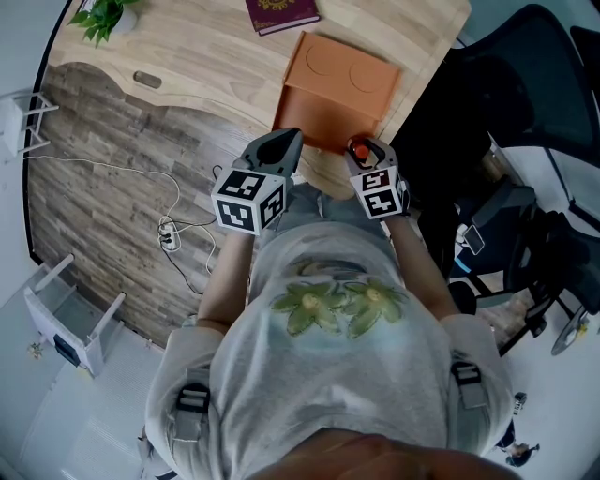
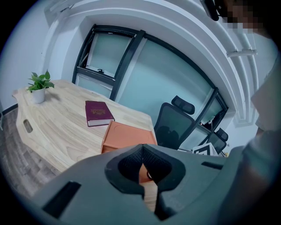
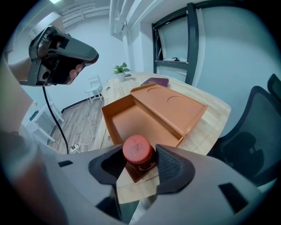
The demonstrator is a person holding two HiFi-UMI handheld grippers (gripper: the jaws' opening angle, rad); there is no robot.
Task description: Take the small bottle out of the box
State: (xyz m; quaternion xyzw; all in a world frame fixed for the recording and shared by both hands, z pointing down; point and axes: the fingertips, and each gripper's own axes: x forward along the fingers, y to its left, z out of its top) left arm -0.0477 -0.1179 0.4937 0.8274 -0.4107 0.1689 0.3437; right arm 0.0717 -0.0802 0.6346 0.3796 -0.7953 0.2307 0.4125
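My right tool point(image 3: 138, 165) is clamped on the small bottle point(image 3: 138, 151). Its two pads press the bottle's sides just below the red cap. My left tool point(image 2: 142, 169) has its jaws together with nothing between them, and it is raised beside the right tool, clear of the work.

1. Counter point(image 1: 206, 66): light wood. It carries the box, a maroon book point(image 1: 281, 13) and a potted plant point(image 1: 105, 17) at the far end.
2. Box point(image 3: 109, 127): orange and open, near the counter's front edge. Its floor is bare, with nothing left inside.
3. Lid point(image 3: 169, 105): lies flat against the far side of the box, with two round recesses facing up. I cannot tell whether it is hinged.
4. Bottle: held in the air at the near corner of the box, above the rim and apart from the walls.

Status: I judge the extraction essentially complete, since the bottle is out and the box is empty. The only step that could remain is to set the bottle down on the counter.
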